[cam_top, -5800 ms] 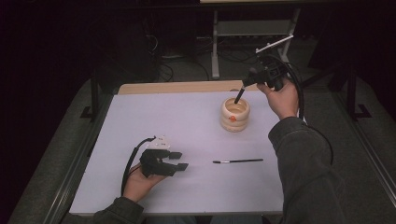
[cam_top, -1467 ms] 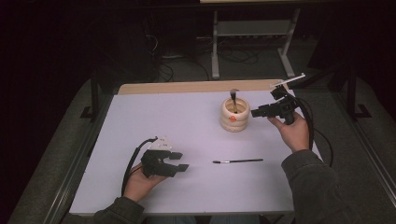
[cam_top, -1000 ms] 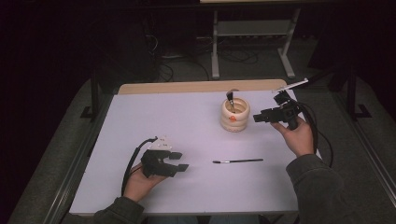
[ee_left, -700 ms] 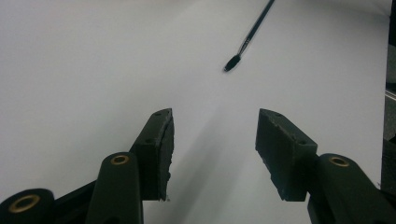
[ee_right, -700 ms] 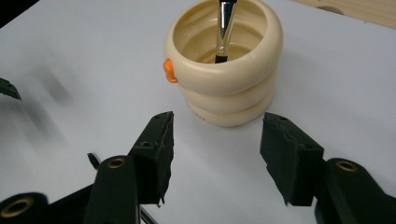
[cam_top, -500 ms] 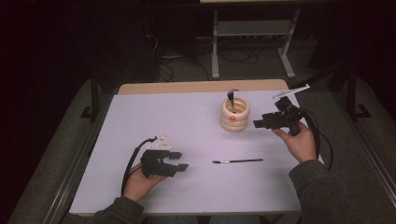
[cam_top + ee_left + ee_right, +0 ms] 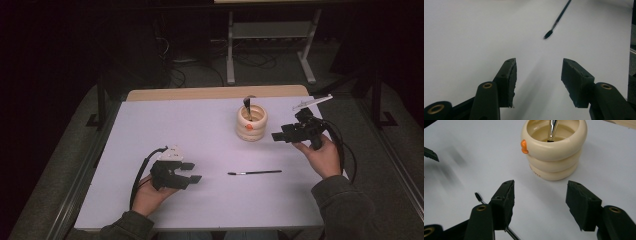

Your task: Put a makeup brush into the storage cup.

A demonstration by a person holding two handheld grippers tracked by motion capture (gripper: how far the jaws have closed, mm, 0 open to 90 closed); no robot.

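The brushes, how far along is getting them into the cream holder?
One brush already stands in the cream ringed holder. Nothing is in hand: the right gripper hangs open beside the holder, and the left gripper rests open on the table. The second brush lies flat on the table, not yet picked up.

The right gripper (image 7: 278, 136) has let go of the brush (image 7: 247, 106), which now stands in the cream pot (image 7: 251, 123), and drawn back toward the tabletop's right edge, its fingers apart.
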